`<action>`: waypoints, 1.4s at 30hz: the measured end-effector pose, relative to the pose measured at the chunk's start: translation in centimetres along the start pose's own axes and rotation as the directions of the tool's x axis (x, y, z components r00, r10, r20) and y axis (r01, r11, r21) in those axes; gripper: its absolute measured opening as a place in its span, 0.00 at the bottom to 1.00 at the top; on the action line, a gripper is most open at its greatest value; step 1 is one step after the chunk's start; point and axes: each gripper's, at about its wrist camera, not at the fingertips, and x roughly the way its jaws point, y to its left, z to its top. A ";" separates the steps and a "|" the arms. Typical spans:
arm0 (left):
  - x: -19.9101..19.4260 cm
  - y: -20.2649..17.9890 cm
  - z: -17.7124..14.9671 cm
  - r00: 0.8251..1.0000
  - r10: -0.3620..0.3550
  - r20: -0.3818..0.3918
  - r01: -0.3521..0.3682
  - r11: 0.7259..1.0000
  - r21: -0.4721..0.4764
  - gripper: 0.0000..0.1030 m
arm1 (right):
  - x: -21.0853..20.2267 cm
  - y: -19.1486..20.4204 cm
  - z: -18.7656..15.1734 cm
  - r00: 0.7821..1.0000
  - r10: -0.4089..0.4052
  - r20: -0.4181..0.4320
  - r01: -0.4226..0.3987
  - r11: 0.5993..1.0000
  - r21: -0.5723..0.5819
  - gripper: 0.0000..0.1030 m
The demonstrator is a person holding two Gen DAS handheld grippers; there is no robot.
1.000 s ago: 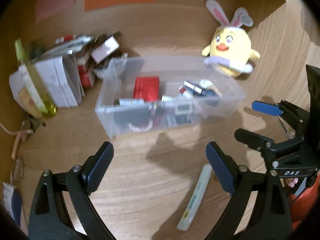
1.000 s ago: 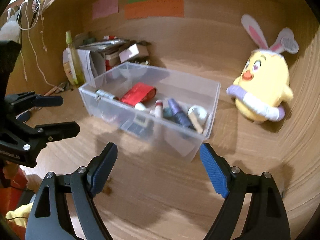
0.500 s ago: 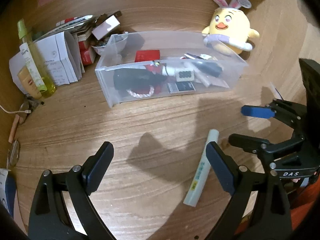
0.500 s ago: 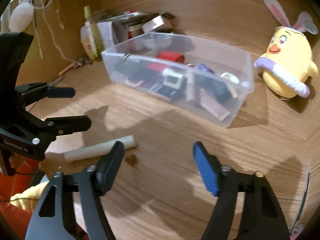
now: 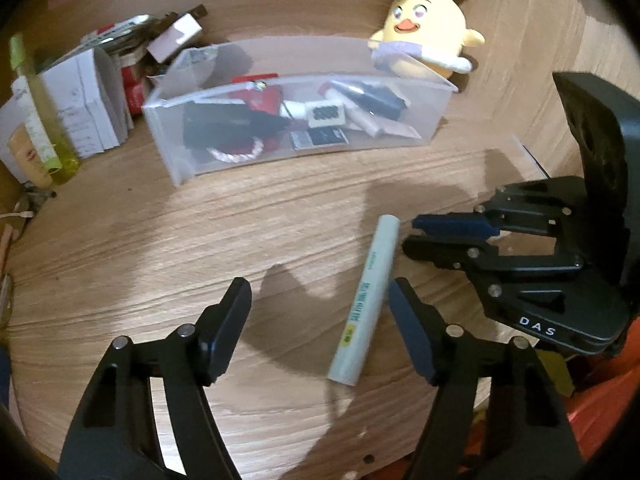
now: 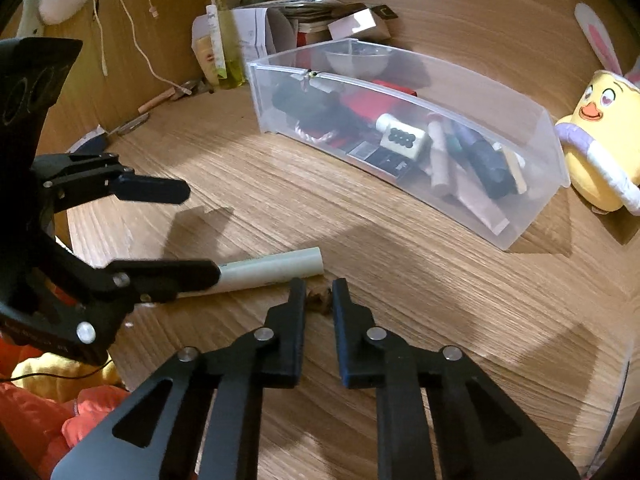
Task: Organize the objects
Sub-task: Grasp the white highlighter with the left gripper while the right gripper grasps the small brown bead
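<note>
A pale green tube lies on the wooden table, also in the right wrist view. My left gripper hangs low over it, jaws closing. The tube sits between the fingers, just inside the right one, and the pads are not pressing it. To the tube's right, my right gripper is shut just above the table. A small brown bit shows in the narrow gap at its tips; I cannot tell if it is pinched. Behind stands a clear plastic bin with several small items.
A yellow plush chick leans against the back wall right of the bin. A yellow-green bottle and a pile of papers and boxes crowd the back left corner. Orange cloth lies past the table's near edge.
Both grippers have sunk toward the table. The right jaws went from wide open to shut beside the tube's end. The left jaws narrowed, and the tube now lies between them.
</note>
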 end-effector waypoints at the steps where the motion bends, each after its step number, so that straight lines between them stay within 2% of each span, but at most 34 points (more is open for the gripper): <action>1: 0.2 -0.2 0.0 1.000 -0.009 -0.007 0.009 1.000 0.004 0.64 | 0.0 0.1 0.0 1.000 -0.005 0.001 0.005 1.000 -0.003 0.11; 6: 1.0 -0.9 0.0 0.999 -0.022 -0.022 0.023 1.000 0.016 0.51 | -0.6 -0.1 0.0 1.000 -0.018 0.011 0.018 1.000 0.006 0.11; 8: 1.0 -1.0 0.0 0.999 -0.032 -0.017 0.032 0.999 0.013 0.40 | -0.9 -0.4 0.1 1.000 -0.024 0.019 0.024 1.000 0.016 0.11; 10: 1.0 -1.1 0.1 0.999 -0.043 -0.012 0.043 0.999 0.013 0.22 | -1.1 -0.7 0.2 0.999 -0.029 0.027 0.029 0.999 0.028 0.11; 12: 1.1 -1.2 0.2 0.999 -0.041 -0.009 0.041 0.999 0.019 0.15 | -1.3 -1.1 0.3 0.999 -0.036 0.034 0.035 0.999 0.039 0.11; 27: 0.7 -0.1 1.3 0.999 -0.016 0.030 0.017 0.999 -0.051 0.14 | -2.2 -2.1 1.2 0.995 -0.048 0.089 0.040 0.996 0.084 0.11; 35: -0.6 0.2 2.7 0.996 -0.005 0.087 0.012 0.997 -0.080 0.14 | -3.0 -2.4 2.0 0.990 -0.045 0.131 0.034 0.995 0.090 0.11; 42: -2.3 0.1 4.6 0.986 -0.006 0.166 0.021 0.996 -0.088 0.14 | -3.6 -2.5 3.2 0.984 -0.042 0.171 0.026 0.995 0.094 0.11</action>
